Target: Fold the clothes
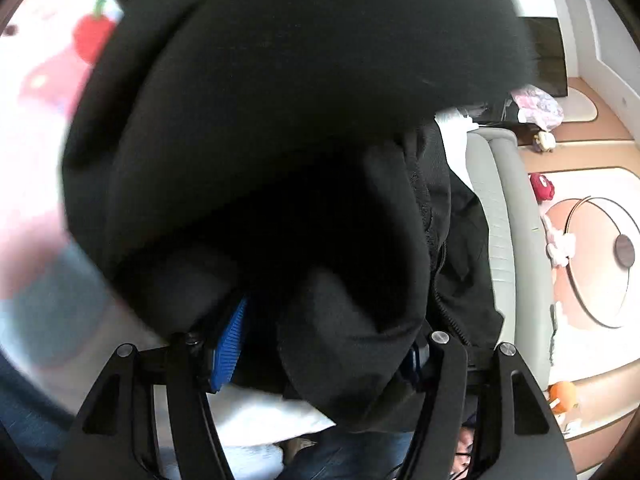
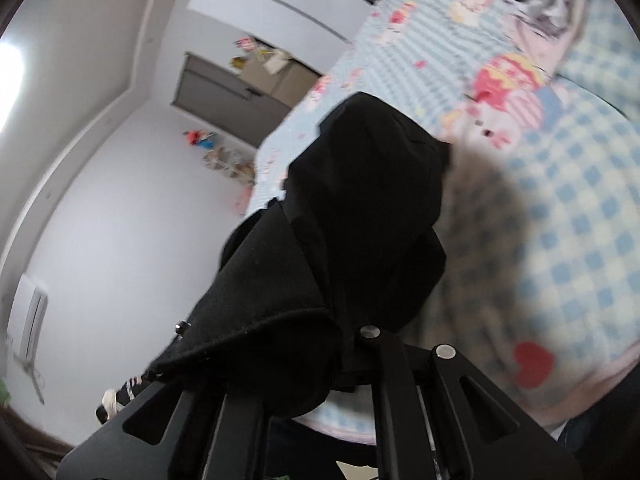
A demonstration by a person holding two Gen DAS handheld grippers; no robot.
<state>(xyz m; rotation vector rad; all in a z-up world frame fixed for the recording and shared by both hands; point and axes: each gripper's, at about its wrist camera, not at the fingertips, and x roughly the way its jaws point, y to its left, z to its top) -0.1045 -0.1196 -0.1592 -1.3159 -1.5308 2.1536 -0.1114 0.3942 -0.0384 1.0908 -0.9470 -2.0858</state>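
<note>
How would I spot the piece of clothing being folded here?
Find the blue-checked cartoon bedsheet. Held up in front of it is the black fleecy garment, bunched over the right tool. It is the only plain black thing against the pastel print.

My left gripper (image 1: 320, 356) is matte black plastic, its two finger arms pierced by triangular cut-outs and capped with round silver screws, and a ribbed blue pad (image 1: 229, 346) lines the inside of one finger. My right gripper (image 2: 320, 376) has the same black frame, the same cut-outs and silver screw heads.
</note>
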